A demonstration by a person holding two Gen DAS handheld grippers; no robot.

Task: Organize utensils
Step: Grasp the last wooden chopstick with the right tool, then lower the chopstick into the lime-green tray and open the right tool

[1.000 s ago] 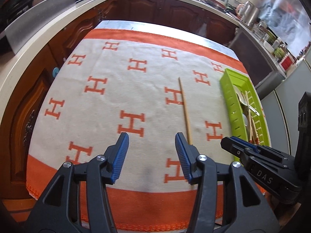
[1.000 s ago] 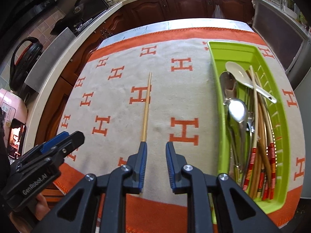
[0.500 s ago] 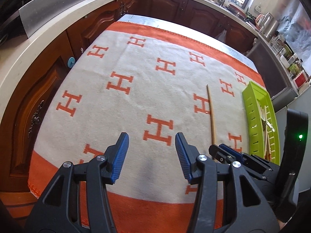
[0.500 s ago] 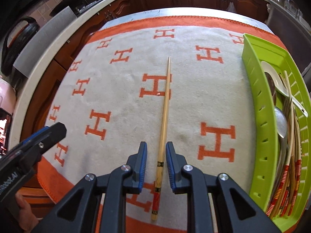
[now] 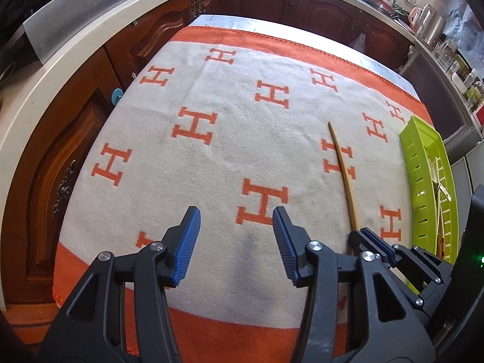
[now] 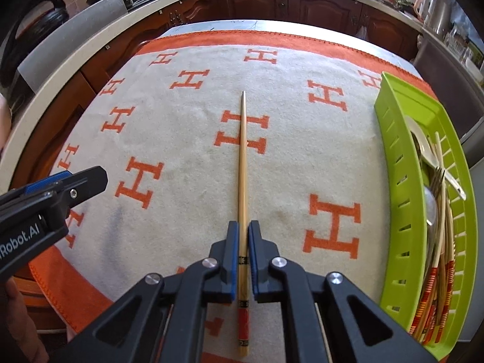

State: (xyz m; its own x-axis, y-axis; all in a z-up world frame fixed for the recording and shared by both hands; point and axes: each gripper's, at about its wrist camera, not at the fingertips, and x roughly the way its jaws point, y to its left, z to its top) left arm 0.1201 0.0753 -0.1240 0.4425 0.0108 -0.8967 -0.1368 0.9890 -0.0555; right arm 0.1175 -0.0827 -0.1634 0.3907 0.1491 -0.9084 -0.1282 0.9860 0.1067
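A single bamboo chopstick (image 6: pixel 242 163) with a red end lies lengthwise on the orange-and-cream H-patterned towel (image 6: pixel 187 163). My right gripper (image 6: pixel 242 233) straddles its near part, jaws nearly closed with the blue pads close against both sides of it. In the left wrist view the chopstick (image 5: pixel 343 166) runs into the right gripper (image 5: pixel 363 236) at lower right. My left gripper (image 5: pixel 236 220) is open and empty above the towel (image 5: pixel 230 139), left of the chopstick. A green slotted tray (image 6: pixel 393 163) at the right holds spoons, a fork and several chopsticks.
The green tray's rim (image 5: pixel 420 163) shows at the right in the left wrist view. Dark wooden cabinets (image 5: pixel 127 48) and a pale countertop (image 5: pixel 45 69) ring the table on the left and far sides. The left gripper (image 6: pixel 60 187) shows at the left of the right wrist view.
My right gripper moved forward over the chopstick and its jaws narrowed around it. My left gripper drifted left and stayed open.
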